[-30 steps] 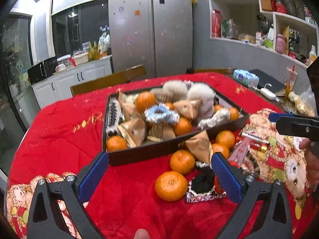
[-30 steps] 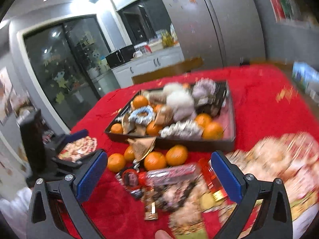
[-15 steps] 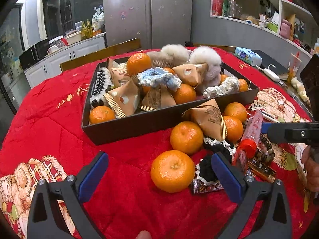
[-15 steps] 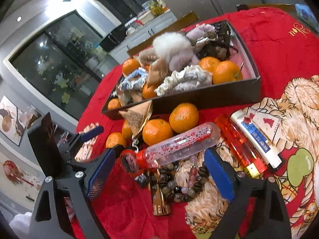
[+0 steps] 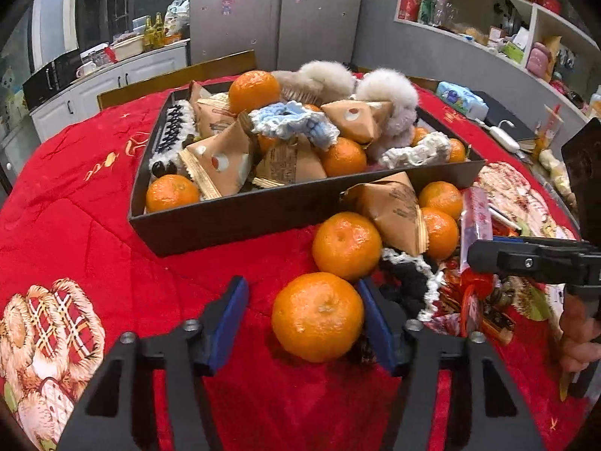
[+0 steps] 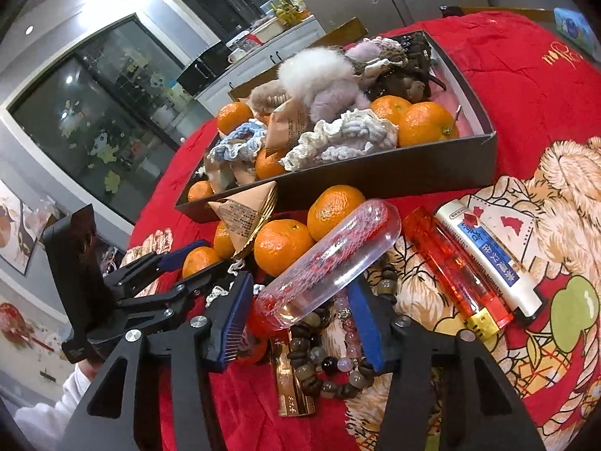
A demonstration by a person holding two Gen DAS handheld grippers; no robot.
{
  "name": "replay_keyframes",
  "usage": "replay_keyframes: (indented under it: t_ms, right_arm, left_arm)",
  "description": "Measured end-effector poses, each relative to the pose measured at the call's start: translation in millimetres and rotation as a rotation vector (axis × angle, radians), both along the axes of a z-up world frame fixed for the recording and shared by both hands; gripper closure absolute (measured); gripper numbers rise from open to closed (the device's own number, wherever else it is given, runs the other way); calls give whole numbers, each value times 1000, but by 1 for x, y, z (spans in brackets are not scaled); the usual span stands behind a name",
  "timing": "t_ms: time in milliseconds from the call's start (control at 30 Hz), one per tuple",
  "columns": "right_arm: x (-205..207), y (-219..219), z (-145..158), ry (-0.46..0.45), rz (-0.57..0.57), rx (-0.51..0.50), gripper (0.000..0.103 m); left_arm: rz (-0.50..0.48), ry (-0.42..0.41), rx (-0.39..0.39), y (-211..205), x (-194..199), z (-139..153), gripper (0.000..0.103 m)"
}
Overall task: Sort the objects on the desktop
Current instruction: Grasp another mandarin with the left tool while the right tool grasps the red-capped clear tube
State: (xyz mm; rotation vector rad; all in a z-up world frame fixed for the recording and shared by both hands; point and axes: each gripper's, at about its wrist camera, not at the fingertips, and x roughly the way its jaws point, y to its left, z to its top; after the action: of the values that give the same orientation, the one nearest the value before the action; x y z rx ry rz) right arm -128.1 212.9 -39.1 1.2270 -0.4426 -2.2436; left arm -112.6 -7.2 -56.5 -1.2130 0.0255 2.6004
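While its jaws have just been closing, the left gripper (image 5: 302,315) has the nearest tangerine (image 5: 317,316) between its two blue pads. The right pad seems to touch the fruit, but a gap shows at the left pad, so the fruit is not yet clamped and lies on the red cloth (image 5: 94,233) of the surface. Just behind it a second tangerine (image 5: 346,246) lies, and beside that a black crocheted scrunchie (image 5: 407,282) with a white edge and a brown paper packet (image 5: 394,212).

The right gripper (image 6: 298,310) has also just been closing its jaws, and the clear plastic tube (image 6: 334,259) with a red cap lies between them. Whether its pads already press on the tube I cannot tell. Under the tube a bead bracelet (image 6: 334,360) and a gold wrapper (image 6: 291,383) lie. To the right of them an orange lighter (image 6: 454,274) and a white lighter (image 6: 488,255) lie side by side, touching.

Farther back stands the dark box (image 5: 233,218), full of tangerines, paper packets, crocheted scrunchies and fluffy pompoms. Behind the surface a wooden chair back (image 5: 176,79), white cabinets and a grey refrigerator (image 5: 278,11) are seen.
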Motion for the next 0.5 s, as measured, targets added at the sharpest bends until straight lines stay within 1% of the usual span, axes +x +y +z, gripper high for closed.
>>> replay_keyframes:
  t_ms: [33,67,133,233,333,367,500]
  right_arm:
    - [1,0,1,6,3,4,56]
    - [2,0,2,12,5,8,57]
    - [4,0,1,14,7,9,58]
    - [3,2,3,20,7,4,58]
    - [5,5,7,43,-10,20,62]
    - [5,6,8,48,-12,25,66]
    - [6,10,12,66,-21,19,66]
  left_arm:
    - [-4,2,0,0,1,0,54]
    - [-7,7,-5,2,2,1,58]
    - [-9,17,-16,3,4,2,58]
    - [-7,27,-9,1,6,3,59]
    - [-5,36,-4,1,9,6,59]
    - [-7,41,-3,1,10,7,59]
    - [-10,66,-11,3,13,11,59]
